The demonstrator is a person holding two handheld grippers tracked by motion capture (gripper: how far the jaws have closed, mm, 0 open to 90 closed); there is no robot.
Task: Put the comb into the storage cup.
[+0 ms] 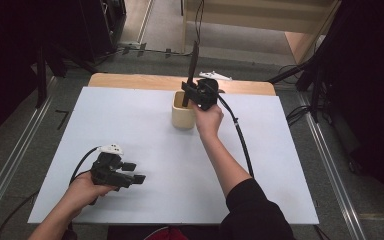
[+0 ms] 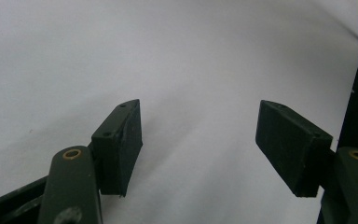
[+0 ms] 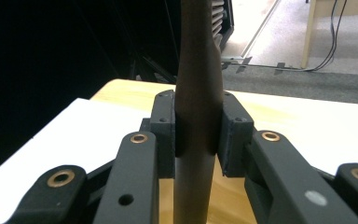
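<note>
High view: my right tongs (image 1: pixel 190 93) clamp the dark, long-handled wooden utensil (image 1: pixel 193 62) over the beige cylindrical holder (image 1: pixel 182 118) (frame centre); left tongs (image 1: pixel 133 172) gape, lower left.

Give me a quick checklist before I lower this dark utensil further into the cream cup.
1. Right gripper shut on the long dark brown utensil: ok.
2. Utensil upright between the pads: ok, near vertical in the right gripper view.
3. Utensil's lower end over the cream cylindrical cup: ok, it points into the opening.
4. Cup upright on the white table sheet: ok.
5. Cup contents and depth: cannot tell.
6. Left gripper open, holding nothing and resting apart from the cup: ok.
</note>
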